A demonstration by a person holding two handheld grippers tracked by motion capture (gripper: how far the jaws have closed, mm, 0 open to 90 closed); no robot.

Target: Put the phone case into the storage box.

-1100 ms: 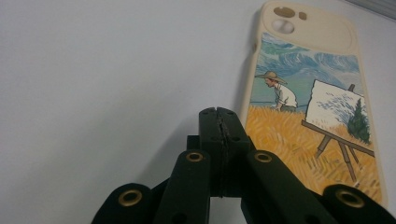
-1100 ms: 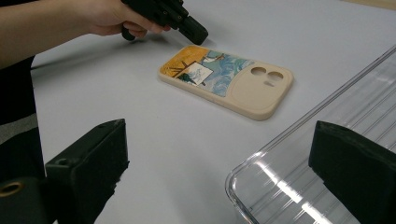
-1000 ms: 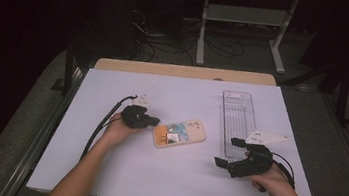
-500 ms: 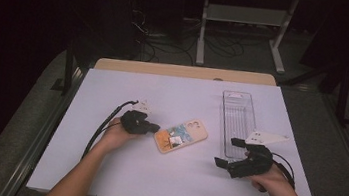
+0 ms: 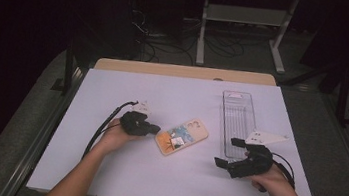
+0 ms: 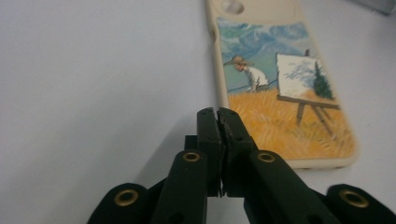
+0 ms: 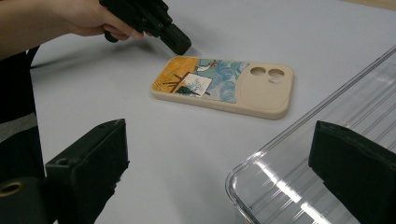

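From the high view I see a white table (image 5: 111, 100). My left gripper (image 5: 152, 127) sits in my left hand (image 5: 116, 137), a bit left of the middle of the table. Its tip is just beside the near end of the phone case (image 5: 181, 136), which lies flat in the middle of the table. A clear plastic tray (image 5: 237, 121) lies to the right of the case, a little apart from it. My right gripper (image 5: 228, 153) is in my right hand (image 5: 273, 183), near the front end of the tray. Its jaws stand wide apart and hold nothing.

In the left gripper view, my left gripper (image 6: 219, 120) has its two black jaws pressed almost together. They have just opened a tiny bit, and nothing is between them. The tip sits right at the edge of the phone case (image 6: 280, 88), near its yellow end. The case has a painting on it: a person in a hat, an easel, a yellow field and blue sky.

In the right gripper view, my right gripper (image 7: 224, 172) has its jaws far apart, one at each side of the picture. The rounded corner of the clear plastic tray (image 7: 299, 158) lies between them, but I cannot tell if the jaws touch it. Farther off, the phone case (image 7: 224, 86) lies flat on the white table (image 7: 187, 154). The left gripper (image 7: 180, 44) points down at the case's yellow end.
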